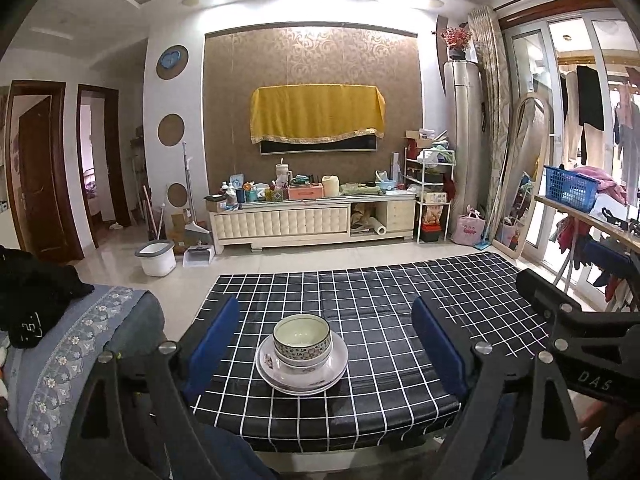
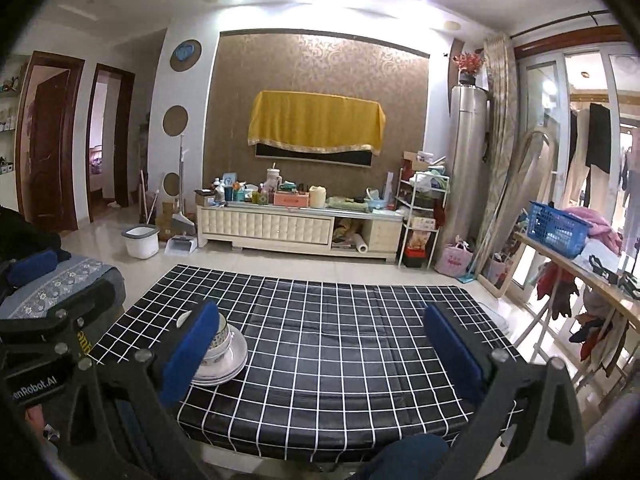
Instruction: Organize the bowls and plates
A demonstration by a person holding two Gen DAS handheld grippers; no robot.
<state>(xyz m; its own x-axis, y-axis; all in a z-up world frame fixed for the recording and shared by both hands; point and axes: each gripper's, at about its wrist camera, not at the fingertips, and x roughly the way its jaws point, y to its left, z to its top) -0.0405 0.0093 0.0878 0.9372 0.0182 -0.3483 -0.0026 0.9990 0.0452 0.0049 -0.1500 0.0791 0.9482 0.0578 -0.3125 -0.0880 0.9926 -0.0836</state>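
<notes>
Both released and holding nothing, the left hand-held gripper [image 1: 324, 340] frames, without touching, the glossy patterned bowls [image 1: 302, 338] nested on stacked round white plates [image 1: 302, 372], apparently tidied already, near the front of the black grid-checked worktop [image 1: 400, 300], while the right hand-held gripper [image 2: 320, 340] spans bare cloth beside them.

Both wrist cameras look forward and slightly down across the checked counter [image 1: 360, 288] toward the far wall. The left view sits close behind the stacked dishes [image 1: 302, 354]; the right view, apparently just beside it, shows them [image 2: 224, 354] at its left.
</notes>
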